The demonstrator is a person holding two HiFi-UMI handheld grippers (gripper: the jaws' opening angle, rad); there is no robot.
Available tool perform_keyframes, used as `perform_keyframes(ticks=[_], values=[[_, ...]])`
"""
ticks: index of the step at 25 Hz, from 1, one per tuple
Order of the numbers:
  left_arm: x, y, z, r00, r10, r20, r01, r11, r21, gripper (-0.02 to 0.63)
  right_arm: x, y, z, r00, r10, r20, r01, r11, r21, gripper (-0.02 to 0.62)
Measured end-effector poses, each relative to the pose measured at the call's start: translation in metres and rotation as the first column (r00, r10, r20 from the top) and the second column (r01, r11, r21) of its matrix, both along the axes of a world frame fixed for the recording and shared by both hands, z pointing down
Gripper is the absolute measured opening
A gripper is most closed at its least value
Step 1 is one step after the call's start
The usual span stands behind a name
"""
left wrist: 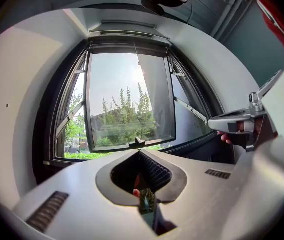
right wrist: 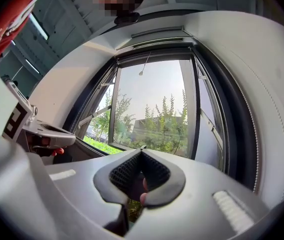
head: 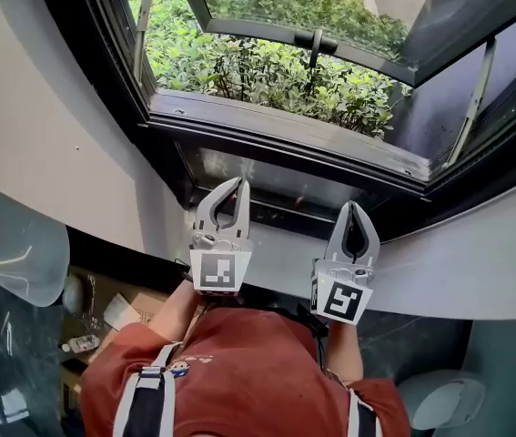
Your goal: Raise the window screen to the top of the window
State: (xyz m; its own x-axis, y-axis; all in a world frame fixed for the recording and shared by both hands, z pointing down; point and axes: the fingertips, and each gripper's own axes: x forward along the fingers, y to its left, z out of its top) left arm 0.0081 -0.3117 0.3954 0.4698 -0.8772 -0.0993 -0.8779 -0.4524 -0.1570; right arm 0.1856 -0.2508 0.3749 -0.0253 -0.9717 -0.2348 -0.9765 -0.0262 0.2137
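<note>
The left gripper [head: 239,184] and the right gripper [head: 356,208] both point at the foot of the window. Each has its jaws brought together tip to tip, and neither gripper view shows anything caught between the pads. Just ahead of both tips runs a dark bottom rail [head: 289,215], its long axis crosswise to the jaws. Beyond it rises what looks like the hazy window screen [head: 280,176]. The housing [left wrist: 126,31] it must reach sits high above the left gripper, so I judge the lift goes straight up. Neither hand is nearer. The cubes carry only square markers, and the print on the shirt is too small to read.
</note>
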Motion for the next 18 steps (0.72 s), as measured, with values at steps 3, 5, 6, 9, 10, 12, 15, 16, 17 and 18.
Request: perform_keyframes(ticks=[3, 5, 6, 9, 10, 12, 15, 16, 17, 18], values=[[0.001, 0.001, -0.004, 1.000, 0.007, 0.006, -0.007, 1.000, 0.011, 0.006, -0.005, 0.001, -0.010, 1.000, -0.012, -0.005, 0.012, 1.000, 0.029, 0.009], [0.002, 0.002, -0.009, 1.000, 0.010, 0.008, -0.011, 0.999, 0.037, 0.006, -0.007, 0.002, -0.013, 1.000, -0.012, -0.015, 0.013, 0.999, 0.036, 0.009], [0.001, 0.003, -0.011, 1.000, 0.008, 0.010, -0.009, 0.999, 0.047, 0.006, -0.007, 0.002, -0.014, 1.000, -0.012, -0.017, 0.013, 0.999, 0.038, 0.009], [0.000, 0.004, -0.017, 1.000, 0.002, -0.006, -0.002, 0.998, 0.055, 0.006, -0.008, 0.002, -0.019, 1.000, -0.014, -0.013, 0.014, 0.999, 0.046, 0.009], [0.000, 0.005, -0.018, 1.000, 0.002, -0.010, -0.001, 0.998, 0.059, 0.006, -0.008, 0.002, -0.019, 1.000, -0.015, -0.014, 0.016, 0.999, 0.047, 0.009], [0.001, 0.006, -0.022, 1.000, 0.003, -0.015, -0.002, 0.998, 0.070, 0.006, -0.011, 0.002, -0.021, 1.000, -0.022, -0.021, 0.023, 0.998, 0.055, 0.009], [0.006, 0.007, -0.032, 1.000, 0.019, 0.006, -0.019, 0.993, 0.113, 0.006, -0.013, 0.002, -0.019, 0.999, -0.020, -0.036, 0.022, 0.999, 0.046, 0.009], [0.009, 0.008, -0.034, 0.999, 0.025, 0.019, -0.028, 0.991, 0.128, 0.006, -0.013, 0.002, -0.016, 0.999, -0.018, -0.034, 0.019, 0.999, 0.037, 0.009], [0.011, 0.009, -0.035, 0.999, 0.031, 0.030, -0.035, 0.991, 0.132, 0.006, -0.012, 0.002, -0.014, 0.999, -0.017, -0.031, 0.018, 0.999, 0.026, 0.009], [0.012, 0.010, -0.034, 0.999, 0.036, 0.037, -0.041, 0.991, 0.128, 0.006, -0.012, 0.003, -0.012, 0.999, -0.017, -0.028, 0.017, 1.000, 0.018, 0.009]])
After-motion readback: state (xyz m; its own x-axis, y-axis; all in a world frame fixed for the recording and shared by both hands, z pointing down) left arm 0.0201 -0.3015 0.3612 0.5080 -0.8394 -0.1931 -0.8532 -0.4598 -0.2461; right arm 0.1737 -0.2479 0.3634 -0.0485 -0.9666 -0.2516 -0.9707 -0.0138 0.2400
